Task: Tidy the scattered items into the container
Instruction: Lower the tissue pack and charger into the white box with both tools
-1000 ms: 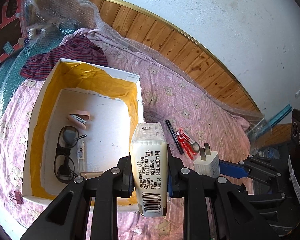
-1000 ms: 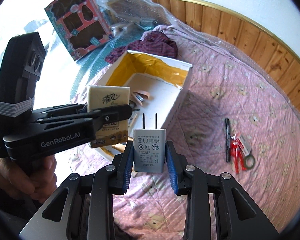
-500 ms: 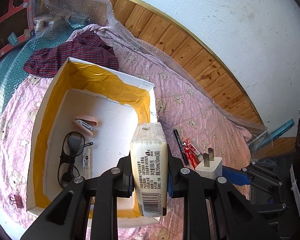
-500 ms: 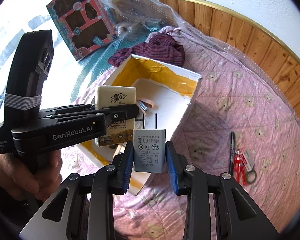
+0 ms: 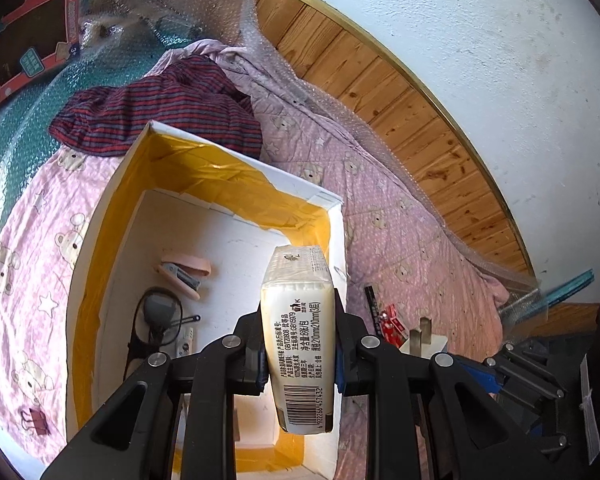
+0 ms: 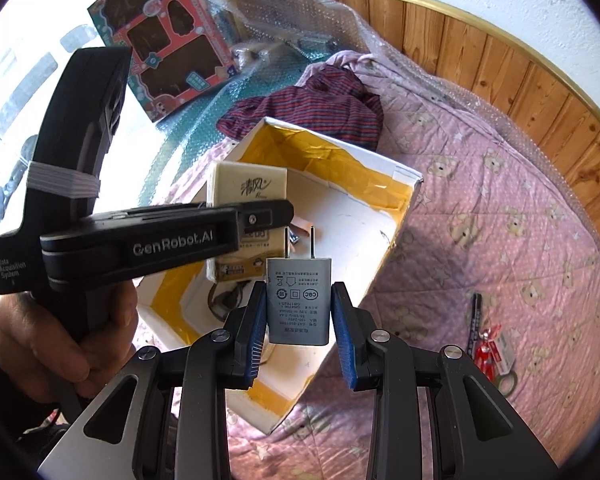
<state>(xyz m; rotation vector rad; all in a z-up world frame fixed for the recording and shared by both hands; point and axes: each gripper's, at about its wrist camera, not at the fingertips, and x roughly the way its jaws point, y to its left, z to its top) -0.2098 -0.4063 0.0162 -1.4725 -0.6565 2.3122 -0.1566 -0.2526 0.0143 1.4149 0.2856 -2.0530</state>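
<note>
1. The left gripper (image 5: pixel 299 354) has its jaws clamped on a pack of tissues (image 5: pixel 298 332), held upright over the near right part of the white box (image 5: pixel 100 216) with the yellow-lined walls.
2. From the right wrist view the same pack (image 6: pixel 246 200) hangs above the box (image 6: pixel 396 240), and a hand (image 6: pixel 56 344) wraps the grip of the left tool.
3. The right gripper (image 6: pixel 299 342) carries a grey plug adapter (image 6: pixel 299 300), prongs pointing up. The blue pads stand a little off its sides higher up, so whether the jaws squeeze it firmly I cannot tell; it sits between them over the box's near corner.
4. Inside the box lie a pink stapler (image 5: pixel 184 272), a pair of dark glasses (image 5: pixel 156 320) and a small white item beside them.
5. The box rests on a bed covered with a pink bear-print quilt (image 5: pixel 400 240). A striped garment (image 5: pixel 164 108) is bunched against the box's far wall.
6. Out on the quilt, to the right of the box, remain a black pen (image 6: pixel 475 316) and, just beside it, a red keyring bundle (image 6: pixel 494 354).
7. A small black binder clip (image 5: pixel 34 420) lies on the quilt left of the box.
</note>
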